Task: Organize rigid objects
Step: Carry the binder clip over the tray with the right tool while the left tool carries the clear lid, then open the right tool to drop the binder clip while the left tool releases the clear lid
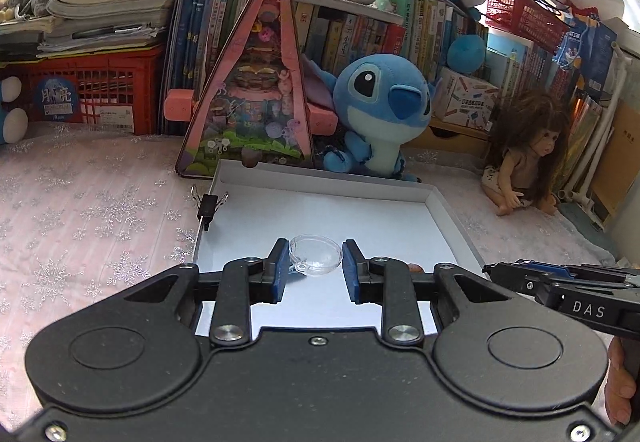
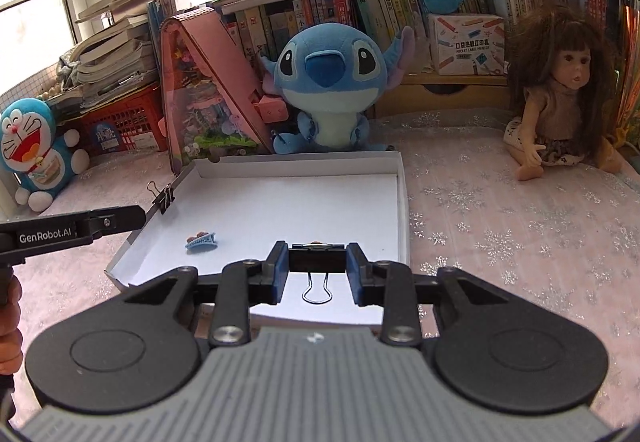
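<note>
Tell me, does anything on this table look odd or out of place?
One thing: a small black binder clip is clamped onto the left wall of the shallow white cardboard box, not lying inside like the blue hair clip. The tall pink triangular toy box leans against the books. Nothing looks spilled or broken.

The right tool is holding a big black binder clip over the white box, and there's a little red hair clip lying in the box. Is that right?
Almost. The hair clip is blue, not red, as the right wrist view shows. The rest holds: the right tool grips a big black binder clip over the white box, and the hair clip lies inside it.
</note>
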A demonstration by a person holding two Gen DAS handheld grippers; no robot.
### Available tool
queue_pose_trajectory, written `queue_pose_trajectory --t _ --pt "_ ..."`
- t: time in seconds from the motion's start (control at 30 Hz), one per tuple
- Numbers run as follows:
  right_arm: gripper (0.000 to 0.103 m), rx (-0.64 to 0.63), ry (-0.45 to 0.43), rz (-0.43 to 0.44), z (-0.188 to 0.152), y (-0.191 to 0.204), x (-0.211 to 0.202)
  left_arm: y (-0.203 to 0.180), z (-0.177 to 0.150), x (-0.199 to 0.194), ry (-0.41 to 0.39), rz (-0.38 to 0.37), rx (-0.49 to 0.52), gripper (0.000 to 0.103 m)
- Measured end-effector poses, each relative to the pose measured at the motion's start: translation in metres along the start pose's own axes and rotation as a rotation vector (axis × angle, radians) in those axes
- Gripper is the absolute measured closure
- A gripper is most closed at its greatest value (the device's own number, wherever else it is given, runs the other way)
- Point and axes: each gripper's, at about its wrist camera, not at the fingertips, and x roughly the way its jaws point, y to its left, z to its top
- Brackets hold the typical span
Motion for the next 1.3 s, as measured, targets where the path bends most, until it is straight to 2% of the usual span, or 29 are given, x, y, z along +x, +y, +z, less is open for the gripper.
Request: queue_pose_trajectory --t 0.17,0.4,0.73,0.87,1.3 --pt "0.067 0.031 0.051 -0.007 0.015 -0.004 0.026 0.013 0.013 0.032 0.064 0.013 -0.036 0.077" --pt "0.067 0.067 0.059 -0.013 0.030 -0.007 0.060 0.024 0.024 0.072 0.087 0.043 -0.091 0.077" --pt "0.067 0.055 0.105 -0.056 0.028 -0.015 0.109 0.022 0.024 0.124 0.129 0.053 -0.038 0.076" --pt "0.067 0.048 0.094 -0.076 0.022 -0.016 0.119 0.014 0.022 0.133 0.104 0.066 0.033 0.076" --pt "0.066 -0.006 0.091 -0.061 0.011 -0.008 0.131 0.013 0.010 0.149 0.118 0.060 0.049 0.076"
